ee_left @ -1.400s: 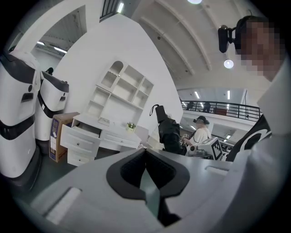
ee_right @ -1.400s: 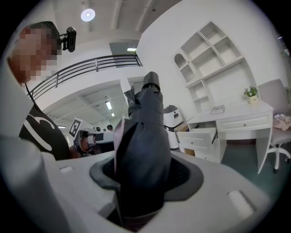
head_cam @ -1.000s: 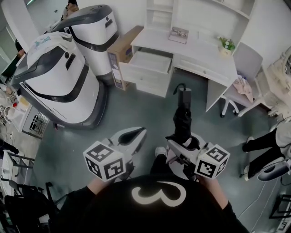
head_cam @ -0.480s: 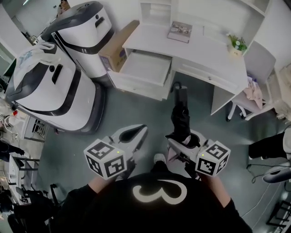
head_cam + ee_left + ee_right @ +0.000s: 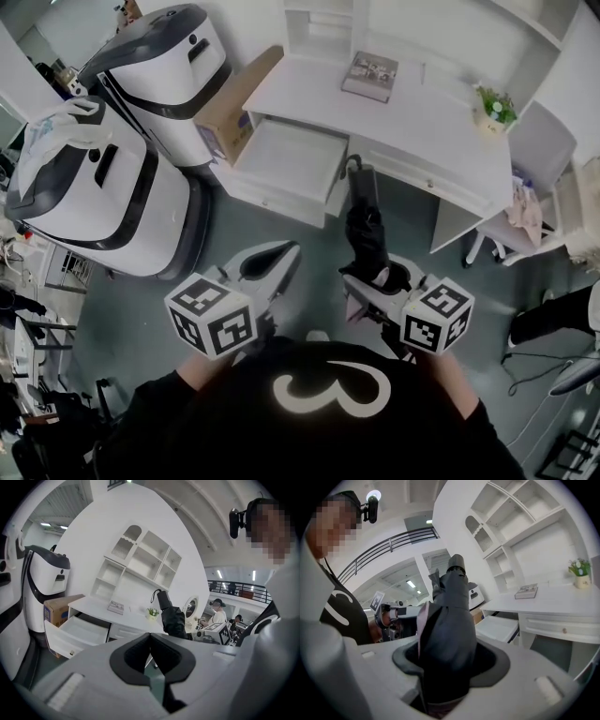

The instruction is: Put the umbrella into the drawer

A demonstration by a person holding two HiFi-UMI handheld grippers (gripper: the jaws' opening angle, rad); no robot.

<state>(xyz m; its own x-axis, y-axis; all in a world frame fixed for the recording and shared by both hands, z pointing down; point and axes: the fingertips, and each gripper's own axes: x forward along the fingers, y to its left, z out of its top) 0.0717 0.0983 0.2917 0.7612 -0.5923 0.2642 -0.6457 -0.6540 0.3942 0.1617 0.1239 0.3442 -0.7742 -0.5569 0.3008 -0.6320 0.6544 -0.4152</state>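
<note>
A folded black umbrella (image 5: 364,230) with a hooked handle stands out from my right gripper (image 5: 372,274), which is shut on its lower part. In the right gripper view the umbrella (image 5: 452,620) fills the space between the jaws of the right gripper (image 5: 447,665). The white desk's drawer (image 5: 281,155) is pulled open and empty, just beyond the umbrella's tip and to its left; it also shows as the open drawer (image 5: 79,630) and the drawer (image 5: 497,626). My left gripper (image 5: 284,253) is shut on nothing, left of the umbrella (image 5: 172,618); its tips (image 5: 150,637) meet.
The white desk (image 5: 412,117) carries a book (image 5: 368,75) and a small potted plant (image 5: 494,105), with shelves behind. A cardboard box (image 5: 230,108) leans left of the drawer. Two large white-and-grey machines (image 5: 103,197) stand at the left. A chair (image 5: 525,202) is at the right.
Both grippers and the umbrella have travelled forward toward the desk. The open drawer now lies closer, just past the umbrella's handle. Neither grip changed.
</note>
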